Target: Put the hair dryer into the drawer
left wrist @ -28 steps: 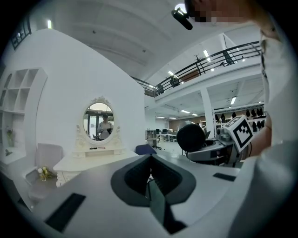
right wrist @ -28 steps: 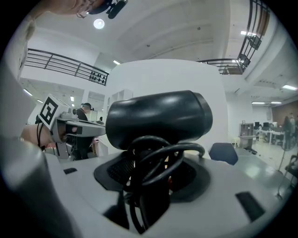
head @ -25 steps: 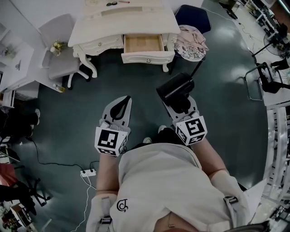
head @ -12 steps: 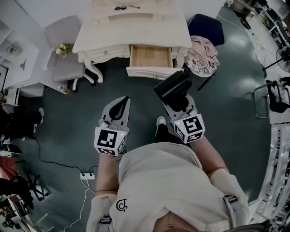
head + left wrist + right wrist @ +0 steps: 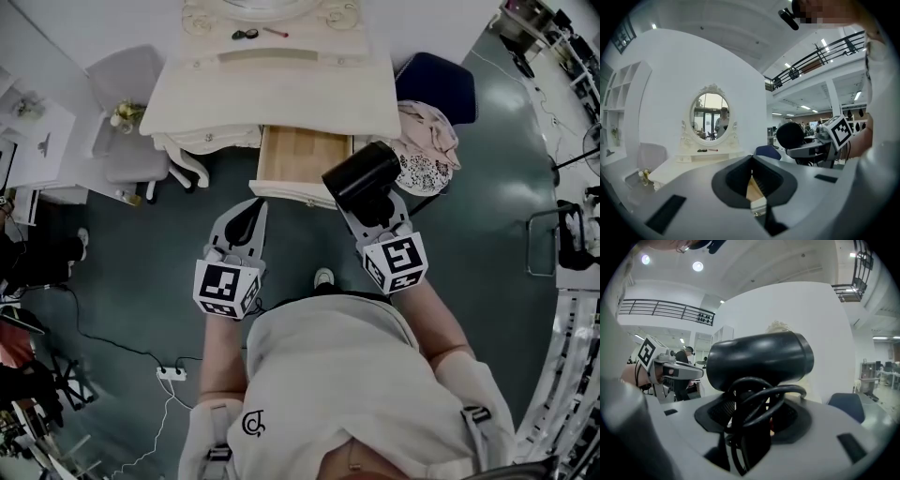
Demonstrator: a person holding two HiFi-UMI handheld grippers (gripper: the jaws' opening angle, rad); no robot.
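Dark green floor filled most of the head view, with a white dressing table [image 5: 281, 94] at the top and its drawer [image 5: 298, 157] pulled out – the inside was bare light wood. The hair dryer [image 5: 361, 178] was black, with a short thick barrel. It was held in the air at the front right corner of the drawer, overlapping that corner in the picture, and not inside it. The right gripper [image 5: 368, 204] carried it from below. The left gripper [image 5: 253, 208] pointed at the drawer's left front corner, apart from the wood, with its tips together. A pale chair [image 5: 131, 122] stood left of the table and a dark blue chair [image 5: 439, 86] with a pink cloth [image 5: 427, 141] stood at its right.

From the left gripper view, the two jaws met at their tips and carried nothing; only a thin slit lower down showed a strip of the drawer's wood behind them. An oval mirror [image 5: 709, 115] stood on the table against the white wall, and the round black back of the dryer showed at the right, above the other tool.

From the right gripper view, the dryer's barrel lay crosswise just above the jaws, glossy and wider at the right end. Its handle went down between the jaws, wrapped in loops of black cable [image 5: 757, 397]. The jaws stood fairly wide and pinched this handle and cable bundle – the pads pressed on both sides of it.
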